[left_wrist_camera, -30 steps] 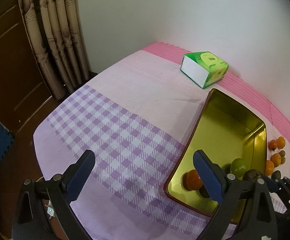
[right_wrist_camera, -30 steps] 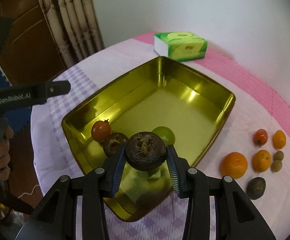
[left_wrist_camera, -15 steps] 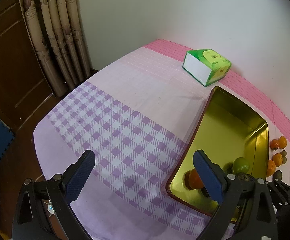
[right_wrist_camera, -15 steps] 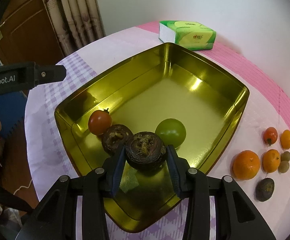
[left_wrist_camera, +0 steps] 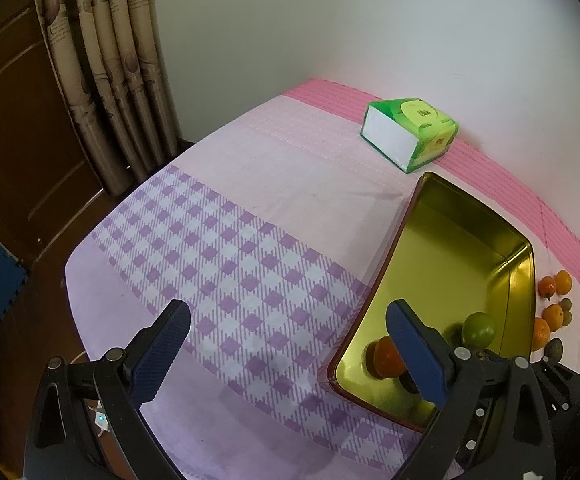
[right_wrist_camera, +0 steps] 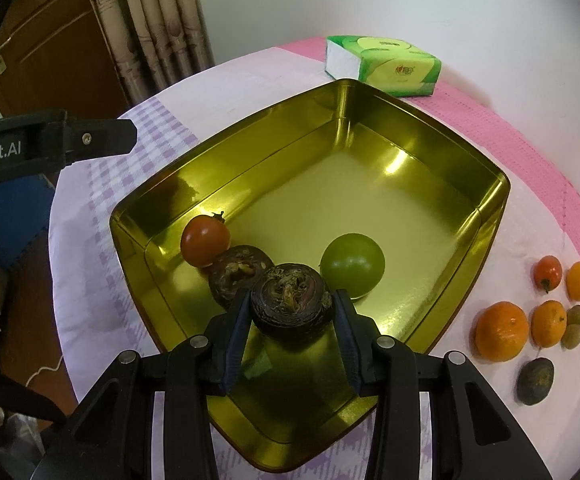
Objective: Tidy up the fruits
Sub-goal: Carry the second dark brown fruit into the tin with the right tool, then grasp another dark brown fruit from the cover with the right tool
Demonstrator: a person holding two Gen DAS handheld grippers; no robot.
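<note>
My right gripper (right_wrist_camera: 292, 312) is shut on a dark brown water chestnut (right_wrist_camera: 291, 303), held low inside the gold tray (right_wrist_camera: 490, 208) near its front. In the tray lie a red tomato (right_wrist_camera: 205, 240), another dark water chestnut (right_wrist_camera: 235, 274) and a green fruit (right_wrist_camera: 352, 264). My left gripper (left_wrist_camera: 285, 354) is open and empty over the checked cloth, left of the tray (left_wrist_camera: 526, 264). The tomato (left_wrist_camera: 386, 358) and the green fruit (left_wrist_camera: 478, 329) also show in the left wrist view.
Right of the tray lie several loose fruits: an orange (right_wrist_camera: 501, 330), small oranges (right_wrist_camera: 548, 322), a small tomato (right_wrist_camera: 547, 273), small brown fruits (right_wrist_camera: 573, 324) and a dark one (right_wrist_camera: 534, 380). A green tissue box (right_wrist_camera: 384, 65) stands behind the tray. Curtain and door at left.
My right gripper has moved down and forward into the tray with the water chestnut. My left gripper has drifted slightly back from the tray, still open.
</note>
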